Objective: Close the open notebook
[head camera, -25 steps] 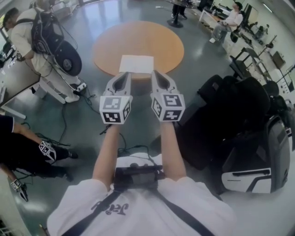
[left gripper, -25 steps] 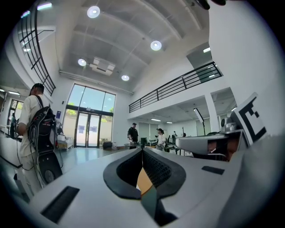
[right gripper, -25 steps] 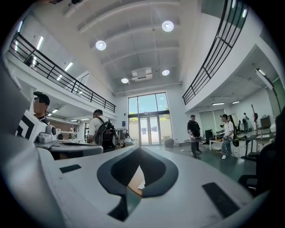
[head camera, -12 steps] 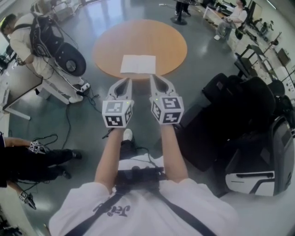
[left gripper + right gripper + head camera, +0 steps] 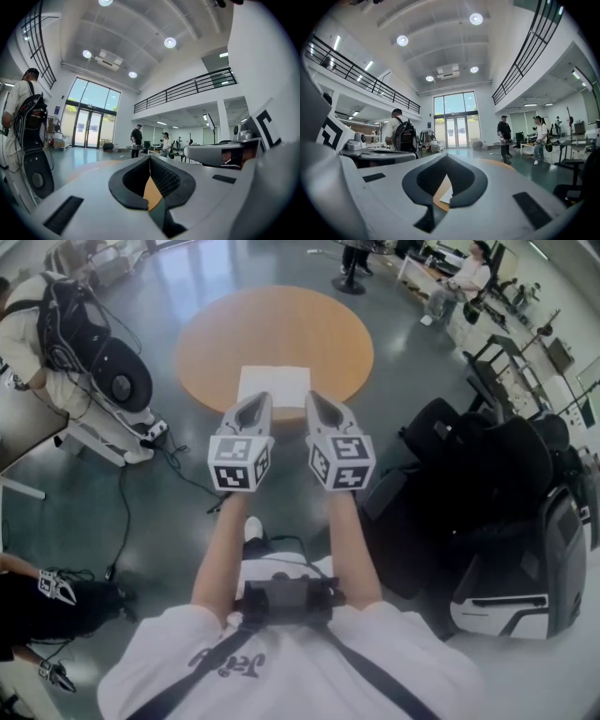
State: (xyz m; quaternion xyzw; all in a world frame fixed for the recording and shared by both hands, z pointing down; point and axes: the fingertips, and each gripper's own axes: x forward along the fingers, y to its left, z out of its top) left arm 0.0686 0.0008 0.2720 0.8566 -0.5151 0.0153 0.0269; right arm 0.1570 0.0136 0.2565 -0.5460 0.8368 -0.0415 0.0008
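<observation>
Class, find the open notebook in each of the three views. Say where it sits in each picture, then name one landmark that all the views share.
Head view: the notebook lies open at the near edge of the round table, upper centre.
Left gripper view: not visible; only a tan sliver of the table shows, low centre.
Right gripper view: a small white corner of the notebook, low centre, against the table.
Shared landmark: the round wooden table.

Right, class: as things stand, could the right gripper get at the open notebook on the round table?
Probably yes: the notebook lies alone near the table's front edge, nothing stands between it and the right gripper, though its jaws are shut.
</observation>
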